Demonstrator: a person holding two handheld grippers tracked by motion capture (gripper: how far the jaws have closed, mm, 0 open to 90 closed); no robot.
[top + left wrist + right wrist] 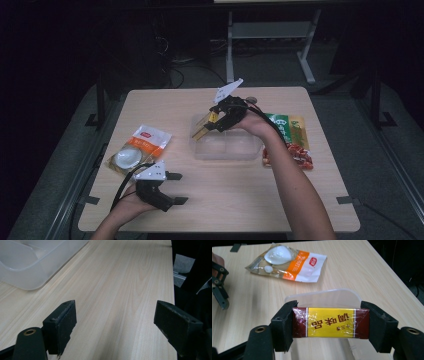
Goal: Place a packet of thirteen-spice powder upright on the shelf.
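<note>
Seasoning box (330, 322) sits pinched in the right tongs (330, 326) above the clear tray (227, 147); left tongs (113, 322) spread.

A lab or test room: one pale wood surface (220, 200) in a dark room, cables (175, 75) on the floor behind.

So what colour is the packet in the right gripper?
Yellow with dark red ends; packet shows best in the right gripper view.

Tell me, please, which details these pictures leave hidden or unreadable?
- Yellow-and-maroon box: both ends covered by the right gripper jaws, right gripper view.
- Clear plastic container: cut off by the frame edge, left gripper view.
- Red-and-green packet: partly hidden by the forearm, print too small, high view.
</note>
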